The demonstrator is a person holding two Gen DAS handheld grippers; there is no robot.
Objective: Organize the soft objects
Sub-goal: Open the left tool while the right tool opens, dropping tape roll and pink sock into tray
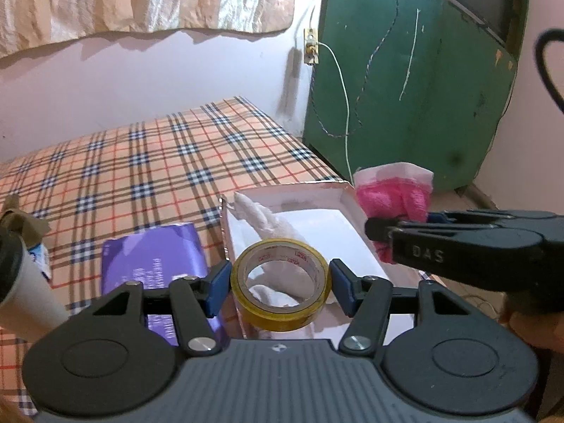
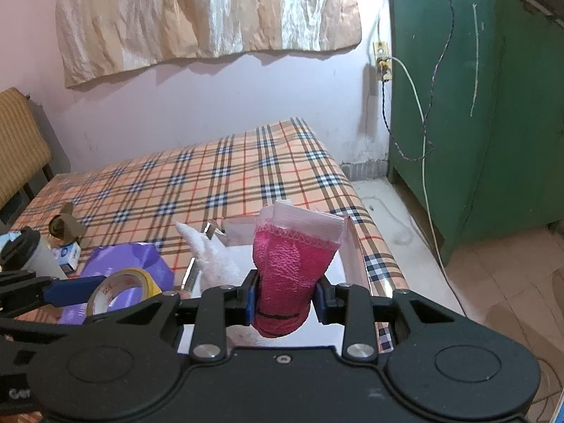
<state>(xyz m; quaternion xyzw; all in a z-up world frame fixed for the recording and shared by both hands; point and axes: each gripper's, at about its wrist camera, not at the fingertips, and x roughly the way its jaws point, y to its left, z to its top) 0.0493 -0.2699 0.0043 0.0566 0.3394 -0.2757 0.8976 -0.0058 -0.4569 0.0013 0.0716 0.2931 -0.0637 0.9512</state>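
Pink walls, with a crumpled tan curtain hung high and a green cabinet off to the right, a white cable trailing down from a wall socket. Below, a bed under a plaid sheet, carrying a shallow white box near its front right corner.

Left tongs clamped on a roll of yellow tape, blue pads touching the roll's outer sides, roll held tilted just over the near end of the box. Through the roll's hole and beyond it, a white cloth lying inside the box, one end reaching up over the far left wall.

Right tongs clamped on a rolled pink towel with a white band at its top and a dark line near its lower end, held upright over the right side of the box; in the left wrist view, seen from the side as black fingers gripping the pink bundle above the box's right wall.

Left of the box, on the sheet: a purple packet, a white cup with a dark lid, a small blue-and-white carton, and a brown tape dispenser farther back. At the far left edge of the right wrist view, a chair with a tan woven back.
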